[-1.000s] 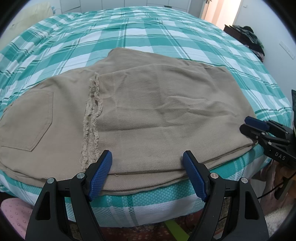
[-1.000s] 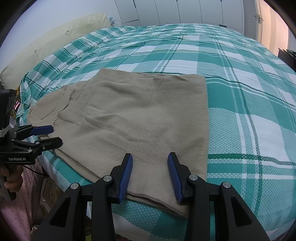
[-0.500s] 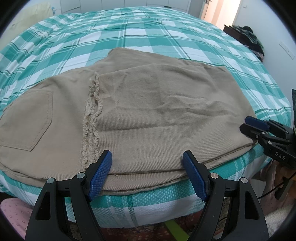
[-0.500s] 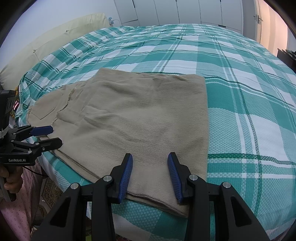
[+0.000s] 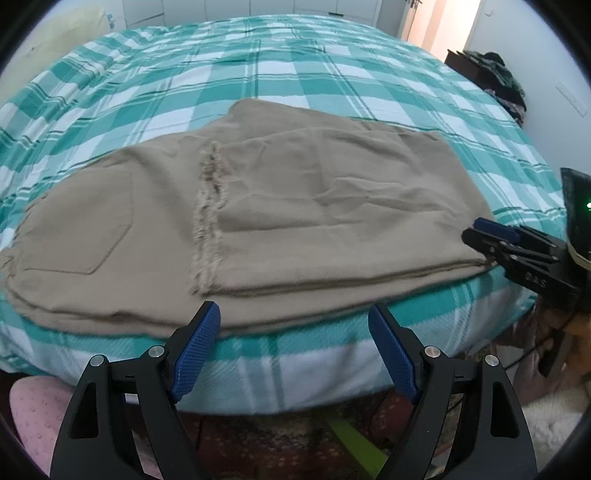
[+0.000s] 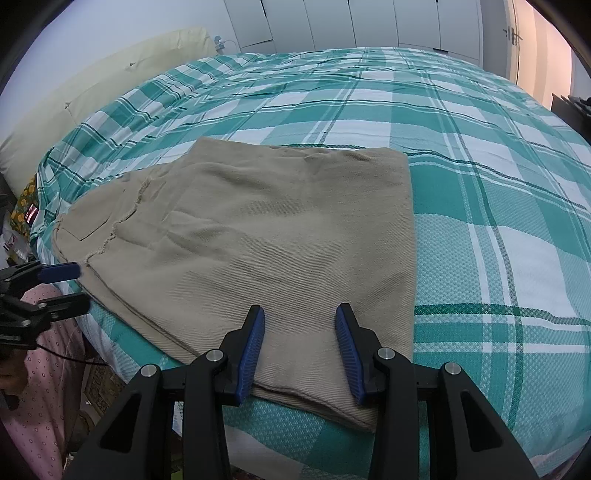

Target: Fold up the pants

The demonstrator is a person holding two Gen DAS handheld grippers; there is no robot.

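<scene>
Tan pants (image 5: 280, 206) lie folded flat near the front edge of a bed, with the frayed leg hems (image 5: 207, 221) laid over the seat and a back pocket (image 5: 92, 236) at the left. They also show in the right wrist view (image 6: 280, 251). My left gripper (image 5: 295, 343) is open and empty, just off the bed's front edge below the pants. My right gripper (image 6: 300, 343) is open and empty, over the pants' near folded corner; it also shows at the right of the left wrist view (image 5: 491, 236).
The bed has a teal and white plaid cover (image 6: 461, 140). A cream headboard cushion (image 6: 110, 81) lies at the far left. White wardrobe doors (image 6: 351, 22) stand behind. Dark clothes (image 5: 495, 74) are piled at the far right. A patterned rug (image 5: 266, 443) lies below the bed edge.
My left gripper has drawn back and down off the pants' near edge, so more of the bed's side shows. My right gripper has barely moved.
</scene>
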